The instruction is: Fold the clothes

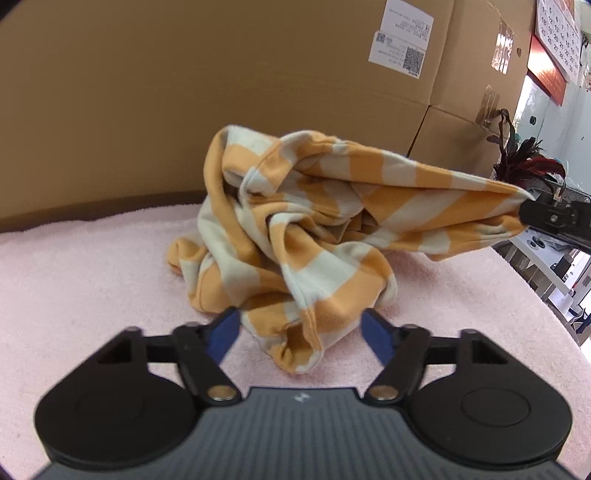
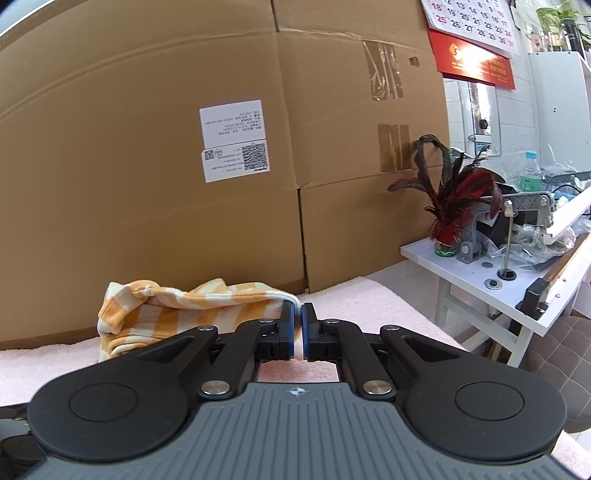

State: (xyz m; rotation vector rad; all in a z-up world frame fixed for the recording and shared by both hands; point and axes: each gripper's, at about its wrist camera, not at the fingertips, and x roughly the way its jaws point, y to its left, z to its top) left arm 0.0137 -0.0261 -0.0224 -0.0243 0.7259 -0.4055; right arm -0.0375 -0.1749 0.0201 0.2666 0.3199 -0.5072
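Observation:
An orange-and-cream striped garment (image 1: 295, 221) lies crumpled on a pink towel surface (image 1: 92, 266). My left gripper (image 1: 301, 325) stands at its near edge. The blue pads (image 1: 225, 332) flank a hanging fold, which sits between them and does not look squeezed. My right gripper (image 1: 528, 212) comes in from the right, shut on a corner of the garment and holding it stretched above the surface. In the right wrist view the right gripper (image 2: 298, 319) pinches a pale hem, and the garment (image 2: 166, 310) trails off to the left.
Large cardboard boxes (image 1: 147, 92) form a wall right behind the towel. To the right, past the towel's edge, a white table (image 2: 480, 273) carries a red-leaved plant (image 2: 454, 199) and hardware. A calendar (image 2: 472, 22) hangs above it.

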